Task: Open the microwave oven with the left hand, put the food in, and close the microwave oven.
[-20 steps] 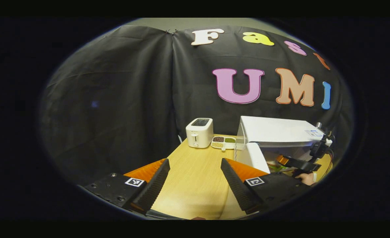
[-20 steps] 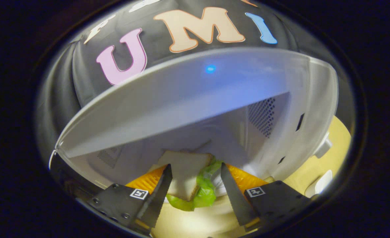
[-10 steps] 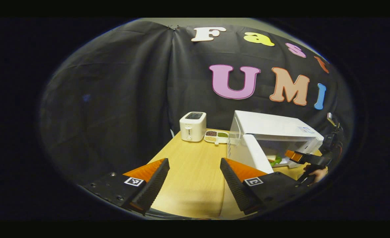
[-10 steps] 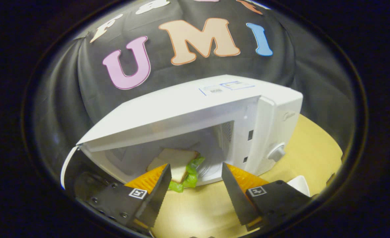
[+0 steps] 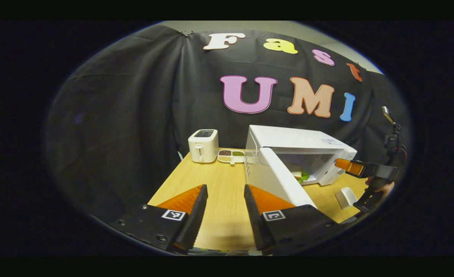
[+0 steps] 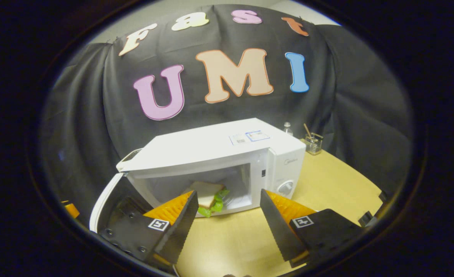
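Up close in the left gripper view, the left gripper [image 5: 225, 209] is hovering over the wooden tabletop [image 5: 219, 192] with its fingers spread a little and nothing between them. Just past its right finger, the microwave's door [image 5: 278, 182] is standing swung open toward the camera. The microwave [image 5: 300, 144] is sitting beyond it, and a bit of green from the sandwich [image 5: 303, 177] is showing inside the cavity. To the right of the microwave, the right gripper [image 5: 348, 166] is hanging in the air in front of the opening, with a hand [image 5: 382, 187] holding its handle, and a small white object [image 5: 345, 197] is lying on the tabletop below it. Farther back, a white toaster [image 5: 203, 145] and a divided dish [image 5: 231, 155] are standing side by side near the black wall.

In the right gripper view, the right gripper [image 6: 228, 215] is hovering with its fingers spread wide and empty, apart from the microwave [image 6: 219, 161]. Beyond the fingertips, the sandwich [image 6: 208, 196] is resting inside the open cavity, bread over green leaves. The door [image 6: 105, 204] is hanging open at the left. Behind the microwave's right corner, a small bottle [image 6: 287, 128] and a clear holder [image 6: 313, 143] are standing on the tabletop [image 6: 327, 181].
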`<state>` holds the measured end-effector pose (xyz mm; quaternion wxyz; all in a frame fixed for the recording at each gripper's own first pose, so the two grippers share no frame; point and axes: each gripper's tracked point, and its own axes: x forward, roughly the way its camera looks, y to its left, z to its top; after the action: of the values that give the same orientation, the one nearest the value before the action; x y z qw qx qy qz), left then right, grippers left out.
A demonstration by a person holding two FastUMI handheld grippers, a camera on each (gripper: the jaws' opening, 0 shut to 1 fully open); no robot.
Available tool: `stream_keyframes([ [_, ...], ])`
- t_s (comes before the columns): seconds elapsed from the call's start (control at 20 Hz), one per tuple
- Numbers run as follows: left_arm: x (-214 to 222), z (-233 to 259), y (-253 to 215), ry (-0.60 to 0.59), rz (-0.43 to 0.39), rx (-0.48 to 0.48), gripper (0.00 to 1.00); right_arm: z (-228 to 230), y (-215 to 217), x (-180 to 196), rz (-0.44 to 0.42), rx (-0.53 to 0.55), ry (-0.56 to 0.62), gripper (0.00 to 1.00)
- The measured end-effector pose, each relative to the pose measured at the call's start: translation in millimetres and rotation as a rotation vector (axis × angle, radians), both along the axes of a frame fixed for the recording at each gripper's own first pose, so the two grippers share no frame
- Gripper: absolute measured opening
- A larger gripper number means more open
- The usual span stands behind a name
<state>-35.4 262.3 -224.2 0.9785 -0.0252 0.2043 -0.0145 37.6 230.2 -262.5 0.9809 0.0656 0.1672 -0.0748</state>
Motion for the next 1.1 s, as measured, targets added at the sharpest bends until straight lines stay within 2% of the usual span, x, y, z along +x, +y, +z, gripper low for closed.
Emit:
stream_keyframes([
  [0.05,-4.1,-0.9,-0.4,-0.001,-0.016,-0.002,0.50,6.9,-0.7,-6.5,-0.007,-0.006,-0.012,0.99],
  [0.1,-8.5,-1.0,-2.3,-0.001,-0.036,-0.008,0.46,12.5,-0.9,-12.6,-0.013,-0.016,-0.022,0.99],
  [0.15,-11.4,-3.1,-4.3,-0.001,-0.053,-0.016,0.39,18.4,-2.2,-18.3,-0.018,-0.033,-0.032,0.92],
  [0.2,-15.0,-4.4,-4.5,0.001,-0.065,-0.026,0.43,22.7,-3.6,-23.5,-0.021,-0.052,-0.040,0.92],
  [0.25,-18.1,-6.4,-5.9,0.003,-0.075,-0.035,0.36,27.3,-4.0,-27.5,-0.022,-0.073,-0.047,0.92],
  [0.3,-21.0,-7.7,-6.6,0.009,-0.083,-0.041,0.28,30.9,-3.7,-32.2,-0.023,-0.091,-0.055,0.99],
  [0.5,-32.5,-12.8,-6.2,0.029,-0.110,-0.042,0.00,40.9,-1.4,-43.6,-0.019,-0.103,-0.067,0.99],
  [0.65,-45.5,-13.4,-13.5,0.039,-0.156,-0.038,0.02,51.2,-5.6,-50.5,-0.027,-0.114,-0.073,0.99],
  [0.7,-50.1,-13.4,-18.2,0.044,-0.177,-0.039,0.02,53.2,-6.3,-51.6,-0.028,-0.112,-0.074,0.92],
  [0.75,-53.5,-14.3,-23.4,0.047,-0.196,-0.044,0.02,55.7,-7.4,-52.6,-0.032,-0.111,-0.077,0.99],
  [0.9,-66.8,-18.0,-38.4,0.072,-0.240,-0.080,0.00,63.8,-12.9,-59.1,-0.048,-0.121,-0.096,0.99],
  [0.95,-70.7,-18.9,-41.2,0.078,-0.248,-0.090,0.01,65.0,-13.9,-60.9,-0.050,-0.123,-0.100,0.92],
  [1.0,-73.6,-19.9,-44.2,0.085,-0.255,-0.099,0.01,63.3,-15.6,-61.8,-0.054,-0.124,-0.102,0.99],
  [1.1,-81.6,-21.2,-47.6,0.096,-0.273,-0.104,0.02,63.9,-18.7,-65.1,-0.062,-0.123,-0.106,0.99],
])
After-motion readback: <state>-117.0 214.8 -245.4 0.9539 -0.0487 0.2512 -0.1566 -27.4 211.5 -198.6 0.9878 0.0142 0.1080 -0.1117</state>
